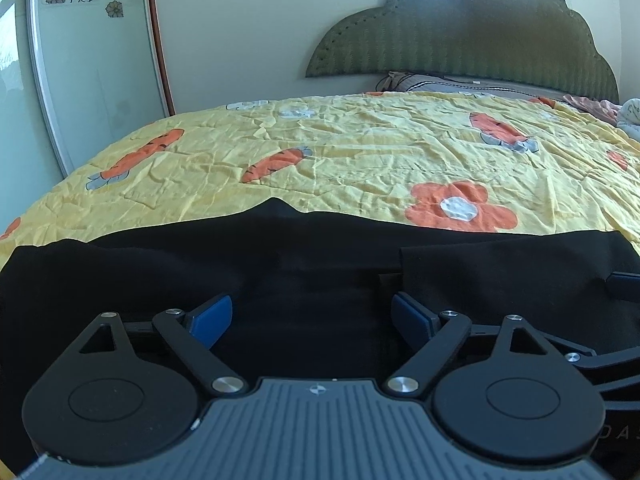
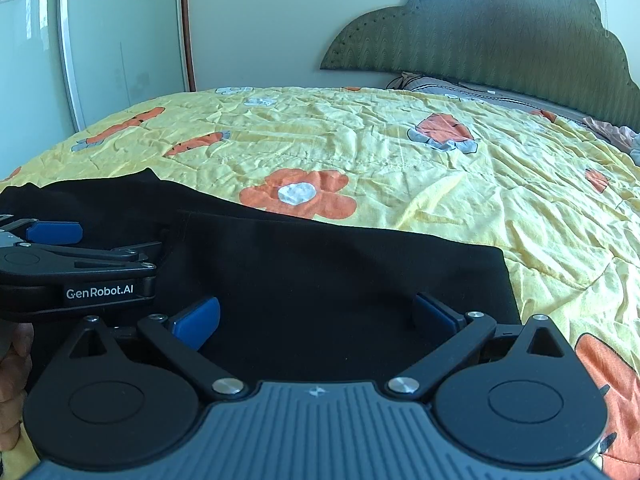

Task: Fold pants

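Observation:
Black pants (image 1: 304, 264) lie flat across the near part of a yellow bedspread; they also show in the right wrist view (image 2: 320, 264), with their right edge near the bed's front right. My left gripper (image 1: 312, 316) is open, its blue pads (image 1: 212, 318) spread just above the black cloth, nothing between them. My right gripper (image 2: 316, 318) is open too, low over the right part of the pants. The left gripper also shows side-on at the left of the right wrist view (image 2: 52, 236). A folded layer edge (image 1: 404, 260) shows on the pants.
The yellow bedspread (image 2: 400, 148) with orange carrots and flowers covers the bed. A green headboard (image 1: 472, 32) and pillows (image 1: 440, 84) stand at the far end. A wardrobe door (image 1: 92, 60) stands at the left. A hand (image 2: 12, 384) holds the left gripper.

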